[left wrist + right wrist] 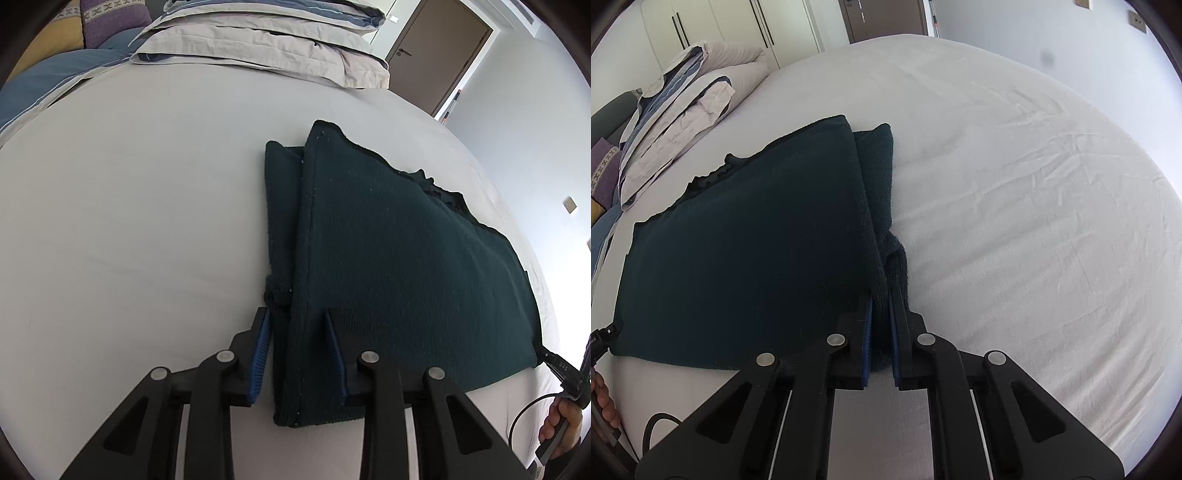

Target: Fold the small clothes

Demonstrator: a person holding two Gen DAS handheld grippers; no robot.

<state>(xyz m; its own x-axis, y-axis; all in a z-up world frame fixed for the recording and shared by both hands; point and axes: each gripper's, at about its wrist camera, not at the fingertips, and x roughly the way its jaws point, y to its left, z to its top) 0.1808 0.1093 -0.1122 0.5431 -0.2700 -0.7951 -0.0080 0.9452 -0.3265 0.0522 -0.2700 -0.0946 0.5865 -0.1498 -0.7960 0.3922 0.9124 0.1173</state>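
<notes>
A dark green knitted garment [399, 266] lies folded on the white bed sheet [129, 221]; it also shows in the right wrist view [750, 251]. My left gripper [297, 314] has its jaws apart, straddling the garment's left near edge, with fabric between the blue pads. My right gripper [881, 291] is closed tight on the garment's right near edge, with a narrow strip of fabric pinched between its pads. The right gripper's tip shows at the far right of the left wrist view [554, 360].
Stacked beige and blue pillows [266, 48] lie at the head of the bed, also seen in the right wrist view [676, 122]. A brown door [443, 48] and white wardrobes [738, 29] stand beyond. Bare sheet [1034, 221] stretches to the right of the garment.
</notes>
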